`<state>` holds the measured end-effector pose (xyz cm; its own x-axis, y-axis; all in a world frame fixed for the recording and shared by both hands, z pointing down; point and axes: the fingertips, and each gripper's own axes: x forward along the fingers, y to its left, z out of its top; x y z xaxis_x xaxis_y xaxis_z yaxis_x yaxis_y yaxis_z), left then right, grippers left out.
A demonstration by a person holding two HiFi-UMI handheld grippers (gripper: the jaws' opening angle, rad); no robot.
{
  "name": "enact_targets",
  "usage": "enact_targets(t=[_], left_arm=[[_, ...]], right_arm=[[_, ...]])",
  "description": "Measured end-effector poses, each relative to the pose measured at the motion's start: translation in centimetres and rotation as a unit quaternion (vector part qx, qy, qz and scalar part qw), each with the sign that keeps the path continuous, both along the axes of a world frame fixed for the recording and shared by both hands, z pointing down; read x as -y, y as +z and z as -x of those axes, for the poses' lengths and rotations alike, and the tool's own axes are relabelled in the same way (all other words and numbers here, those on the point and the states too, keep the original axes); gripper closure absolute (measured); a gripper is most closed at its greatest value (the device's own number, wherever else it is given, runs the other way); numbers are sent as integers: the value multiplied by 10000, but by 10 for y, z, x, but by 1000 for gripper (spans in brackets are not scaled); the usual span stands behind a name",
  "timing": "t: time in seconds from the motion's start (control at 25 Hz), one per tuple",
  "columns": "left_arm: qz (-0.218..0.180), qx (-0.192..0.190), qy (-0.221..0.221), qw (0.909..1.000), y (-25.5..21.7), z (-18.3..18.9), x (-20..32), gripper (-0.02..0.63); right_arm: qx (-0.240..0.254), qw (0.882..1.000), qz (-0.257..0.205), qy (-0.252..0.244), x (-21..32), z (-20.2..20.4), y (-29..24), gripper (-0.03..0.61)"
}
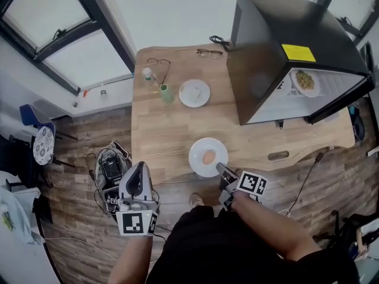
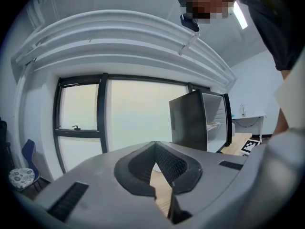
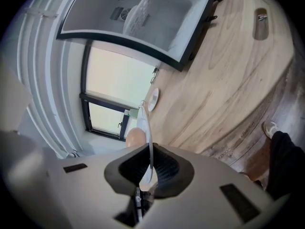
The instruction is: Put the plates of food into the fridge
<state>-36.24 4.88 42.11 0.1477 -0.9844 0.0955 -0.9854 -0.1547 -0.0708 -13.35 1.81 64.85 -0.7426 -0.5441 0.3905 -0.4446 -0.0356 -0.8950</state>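
A white plate (image 1: 198,152) with a brown egg (image 1: 208,157) lies near the front edge of the wooden table (image 1: 160,135). My right gripper (image 1: 220,169) is shut on its near right rim. In the right gripper view the plate's thin rim (image 3: 145,128) runs edge-on between the pads of the right gripper (image 3: 148,161), with the egg (image 3: 135,138) just beyond. The black fridge (image 1: 278,46) stands open at the table's right, with a plate of food (image 1: 305,81) on its shelf. My left gripper (image 1: 137,185) is off the table at the front left, shut and holding nothing.
A second white plate (image 1: 194,93) sits mid-table, beside a green cup (image 1: 167,93) and a small bottle (image 1: 149,77). Two pairs of glasses (image 1: 158,62) (image 1: 209,53) lie at the back. Cables and gear (image 1: 109,170) are on the floor left of the table.
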Motion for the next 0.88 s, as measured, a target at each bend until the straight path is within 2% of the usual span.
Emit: enact_targets(t=[0.88], left_arm=[[-267, -334, 1014, 9939, -15, -149, 116, 609]], right_arm=[[-271, 9942, -262, 1010, 57, -177, -43, 546]])
